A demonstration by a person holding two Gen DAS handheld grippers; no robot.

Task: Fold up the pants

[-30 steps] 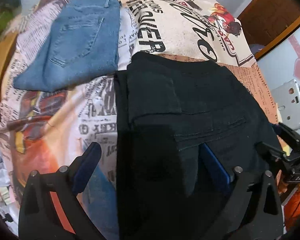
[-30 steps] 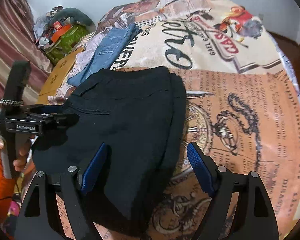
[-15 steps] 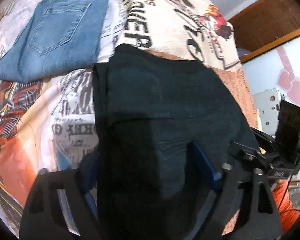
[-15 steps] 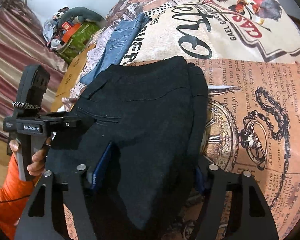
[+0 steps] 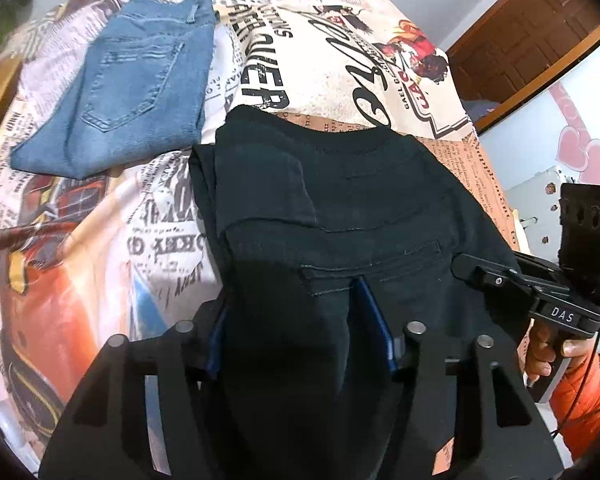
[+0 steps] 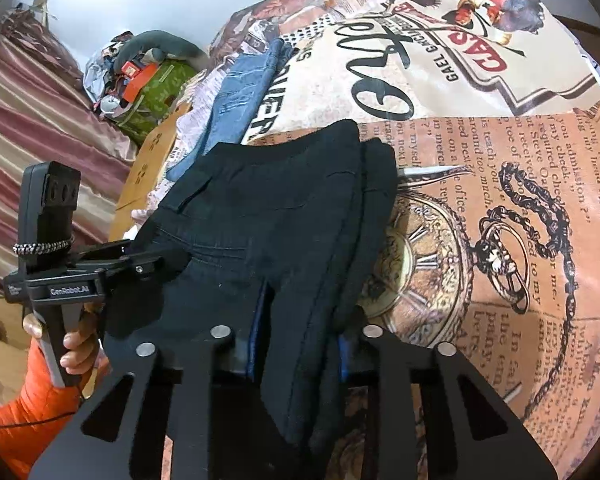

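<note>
The black pants (image 5: 340,208) are laid folded on the printed bedspread (image 5: 100,248), with their near edge bunched up between both grippers. The left gripper (image 5: 300,332) is closing, its blue pads pressed against a thick fold of the cloth near the back pocket. The right gripper (image 6: 296,344) is closing too – its jaws are narrow, and the layered edge of the pants is pinched between them. Folded blue jeans (image 5: 132,96) are seen well apart, further up the bedspread. An orange sleeve (image 6: 24,412) is visible behind the left gripper's handle.
</note>
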